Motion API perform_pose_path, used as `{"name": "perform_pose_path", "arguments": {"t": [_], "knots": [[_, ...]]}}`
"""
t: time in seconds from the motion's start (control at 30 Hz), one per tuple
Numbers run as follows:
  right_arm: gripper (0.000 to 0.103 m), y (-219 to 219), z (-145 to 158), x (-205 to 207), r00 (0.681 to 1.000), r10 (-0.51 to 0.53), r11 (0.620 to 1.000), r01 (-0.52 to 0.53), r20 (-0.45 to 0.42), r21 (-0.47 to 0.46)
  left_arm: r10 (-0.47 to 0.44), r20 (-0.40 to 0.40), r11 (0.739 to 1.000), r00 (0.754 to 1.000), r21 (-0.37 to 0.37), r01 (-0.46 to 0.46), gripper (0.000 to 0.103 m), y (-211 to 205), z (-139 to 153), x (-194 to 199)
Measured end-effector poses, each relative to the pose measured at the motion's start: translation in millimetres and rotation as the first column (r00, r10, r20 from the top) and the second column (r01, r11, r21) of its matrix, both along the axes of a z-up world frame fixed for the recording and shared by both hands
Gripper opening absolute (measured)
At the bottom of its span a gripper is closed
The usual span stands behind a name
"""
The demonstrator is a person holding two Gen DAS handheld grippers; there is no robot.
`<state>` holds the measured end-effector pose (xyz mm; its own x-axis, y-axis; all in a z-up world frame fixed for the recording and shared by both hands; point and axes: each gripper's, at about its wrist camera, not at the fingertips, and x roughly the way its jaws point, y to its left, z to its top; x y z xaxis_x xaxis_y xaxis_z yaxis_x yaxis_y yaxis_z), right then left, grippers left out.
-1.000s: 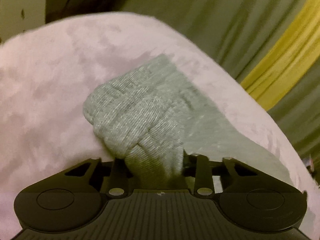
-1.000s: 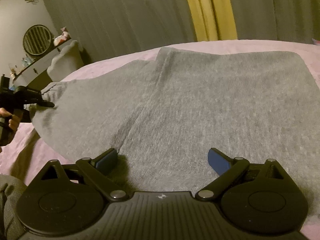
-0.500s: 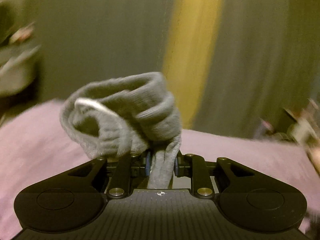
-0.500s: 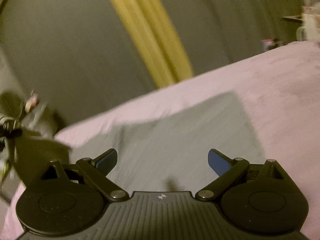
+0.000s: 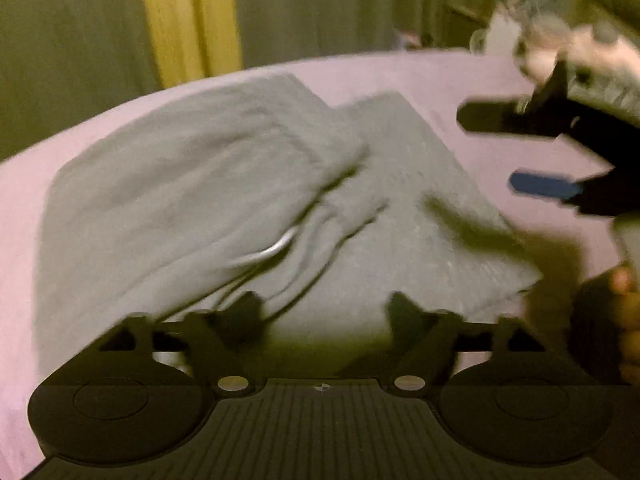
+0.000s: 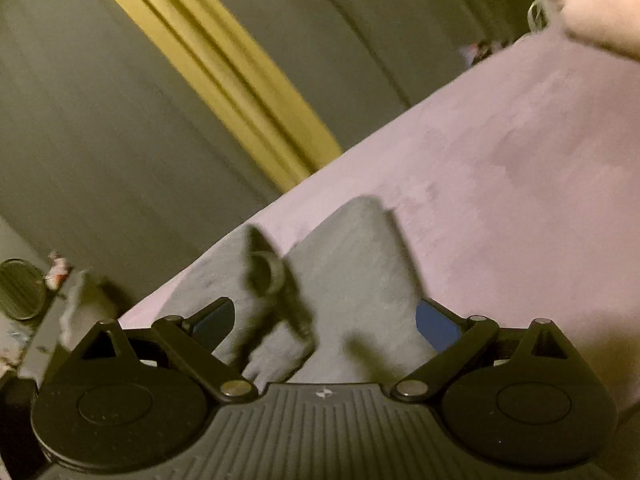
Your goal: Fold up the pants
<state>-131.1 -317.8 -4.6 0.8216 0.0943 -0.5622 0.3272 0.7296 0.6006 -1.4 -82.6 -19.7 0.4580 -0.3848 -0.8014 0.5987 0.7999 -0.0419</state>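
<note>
The grey pants (image 5: 224, 200) lie on the pink bed (image 5: 472, 92), with one part folded loosely over the other. My left gripper (image 5: 324, 312) is open and empty just above the near edge of the cloth. My right gripper (image 5: 516, 152) shows at the right of the left wrist view, open, with a blue pad (image 5: 544, 186) visible, held above the bed beside the pants. In the right wrist view the right gripper (image 6: 324, 320) is open over the blurred grey pants (image 6: 352, 272), holding nothing.
Grey curtains with a yellow stripe (image 5: 188, 20) hang behind the bed. A pale pillow or bedding (image 6: 600, 8) lies at the far right. A round fan (image 6: 20, 290) and small items stand on a shelf at the left. The person's hand (image 5: 626, 320) holds the right gripper.
My left gripper held a bunched pant end, lifted it and swung it over, then opened and let it drop onto the rest of the pants. The right gripper stayed open and moved aside.
</note>
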Motion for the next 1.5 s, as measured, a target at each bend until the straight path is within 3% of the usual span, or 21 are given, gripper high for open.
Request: {"name": "perform_pose_path", "arguments": {"t": [0.1,0.2,0.27,0.33,0.4,0.47,0.53,0.6,0.63,0.7,0.8,0.87,1.0,1.03,1.07,1.17,1.23,1.33,1.43,1.5], "knots": [[0.097,10.3,-4.1,13.5,0.998,0.062,0.994,-0.064,0.021,0.084,0.130,0.029,0.988,0.991,-0.093,-0.127,0.095,63.7,22.5,-10.5],[0.097,19.7,-20.8,33.9,0.996,0.090,0.969,-0.083,-0.021,0.231,0.327,0.073,0.940,0.942,-0.126,-0.316,0.097,121.9,33.3,-13.3],[0.097,21.4,-36.5,45.0,0.995,0.073,0.950,-0.049,-0.065,0.310,0.466,0.060,0.881,0.883,-0.122,-0.457,0.097,156.4,28.5,-12.9],[0.097,24.2,-48.5,54.1,0.995,0.050,0.942,-0.018,-0.086,0.334,0.553,-0.024,0.824,0.833,-0.134,-0.551,0.097,182.6,19.1,-8.3],[0.097,28.6,-53.7,65.6,0.996,0.046,0.938,-0.016,-0.080,0.345,0.605,-0.141,0.757,0.784,-0.202,-0.621,0.097,205.5,13.2,-4.5],[0.098,34.7,-56.0,79.8,0.994,0.055,0.940,-0.022,-0.089,0.341,0.660,-0.195,0.690,0.725,-0.226,-0.688,0.097,217.7,9.3,0.1],[0.097,42.1,-56.6,90.6,0.992,0.051,0.947,-0.012,-0.114,0.320,0.682,-0.248,0.645,0.687,-0.238,-0.726,0.097,223.8,1.9,3.2],[0.083,45.3,-58.3,96.8,0.992,0.040,0.955,-0.003,-0.120,0.298,0.684,-0.304,0.620,0.663,-0.237,-0.748,0.097,226.2,-5.4,2.4],[0.054,46.0,-58.5,97.6,0.991,0.036,0.957,0.003,-0.128,0.289,0.683,-0.331,0.607,0.651,-0.239,-0.758,0.097,226.3,-7.7,3.4],[0.050,44.6,-62.2,93.4,0.994,0.028,0.942,0.009,-0.106,0.337,0.684,-0.369,0.580,0.629,-0.246,-0.776,0.097,231.5,-10.5,-0.5],[0.051,46.0,-66.7,91.8,0.996,0.031,0.938,0.000,-0.086,0.347,0.683,-0.388,0.563,0.618,-0.259,-0.785,0.097,234.0,-12.0,-3.7],[0.060,45.6,-71.6,95.1,0.995,0.028,0.931,0.011,-0.100,0.366,0.683,-0.383,0.566,0.622,-0.261,-0.782,0.097,231.9,-11.0,-5.8],[0.062,47.1,-70.3,107.2,0.991,0.024,0.923,0.027,-0.129,0.383,0.681,-0.391,0.561,0.619,-0.263,-0.785,0.097,233.3,-14.4,-3.9],[0.061,50.3,-68.5,111.7,0.990,0.028,0.925,0.027,-0.138,0.379,0.682,-0.398,0.554,0.614,-0.266,-0.788,0.097,234.9,-14.9,-4.2],[0.048,53.0,-66.2,114.2,0.989,0.029,0.928,0.027,-0.143,0.371,0.680,-0.406,0.549,0.611,-0.271,-0.790,0.097,235.6,-14.5,-3.7],[0.043,68.2,-47.9,120.9,0.992,0.042,0.948,-0.001,-0.122,0.318,0.677,-0.425,0.530,0.601,-0.284,-0.799,0.097,239.7,-16.5,-4.0],[0.041,79.6,-26.3,122.3,0.997,0.054,0.948,-0.034,-0.054,0.316,0.676,-0.432,0.522,0.596,-0.290,-0.802,0.097,241.5,-16.7,-4.6],[0.040,86.3,9.0,118.2,0.997,0.049,0.915,-0.069,0.060,0.396,0.675,-0.442,0.517,0.591,-0.289,-0.806,0.097,241.9,-16.8,-4.5],[0.040,78.8,37.5,98.5,0.980,0.028,0.875,-0.119,0.196,0.469,0.676,-0.445,0.512,0.587,-0.290,-0.809,0.097,242.2,-15.6,-5.3],[0.041,66.4,41.6,77.2,0.968,0.001,0.871,-0.125,0.253,0.474,0.676,-0.450,0.506,0.584,-0.293,-0.811,0.097,242.7,-15.6,-5.7]]}}
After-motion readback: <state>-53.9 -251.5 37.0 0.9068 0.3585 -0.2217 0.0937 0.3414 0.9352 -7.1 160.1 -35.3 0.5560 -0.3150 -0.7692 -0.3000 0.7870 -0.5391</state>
